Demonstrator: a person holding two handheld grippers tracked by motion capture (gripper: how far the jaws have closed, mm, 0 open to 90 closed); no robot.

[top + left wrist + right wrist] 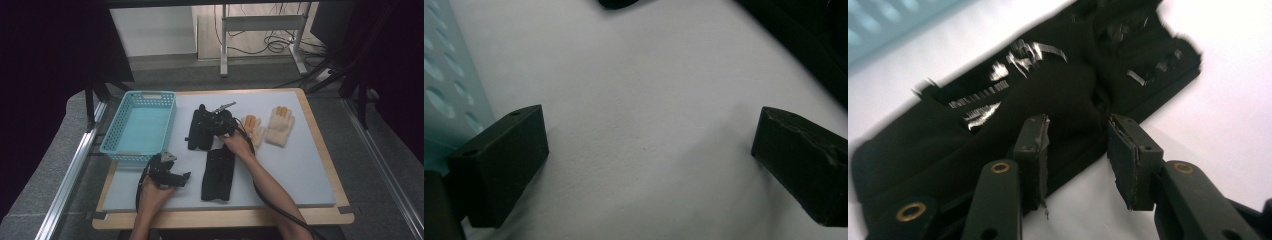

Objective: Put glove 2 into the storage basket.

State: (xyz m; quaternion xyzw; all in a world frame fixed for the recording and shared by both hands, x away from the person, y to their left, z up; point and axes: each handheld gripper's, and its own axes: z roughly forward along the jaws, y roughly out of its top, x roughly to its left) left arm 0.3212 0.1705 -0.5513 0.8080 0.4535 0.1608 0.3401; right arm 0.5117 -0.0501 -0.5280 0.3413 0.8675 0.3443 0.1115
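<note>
Black fabric glove [1048,100] with pale printed markings lies flat on the grey padded mat [300,165], toward the far middle, just right of the light-blue perforated plastic basket [142,125]. In the high view the right gripper [220,122] sits over this far black glove [198,129]. In the right gripper view its jaws stand a moderate way apart, straddling a raised fold near one long edge of the glove, not yet closed on it.

A second black glove [218,172] lies nearer the person, and two cream knitted gloves with orange fingertips [270,127] lie to the right.

The glove looks light, soft and limp, so I judge it will sag and drape from wherever it is pinched instead of lifting flat. The cloth seems matte and grippy rather than slick, and not fragile. A pinch on the bunched fold or the thicker cuff hem should hold best; a single thin layer at a fingertip could slide out or leave most of the glove dragging on the mat.

The left gripper [167,175] rests on the near left of the mat beside the basket's near corner; in the left gripper view its jaws are spread wide over bare mat, holding nothing.
</note>
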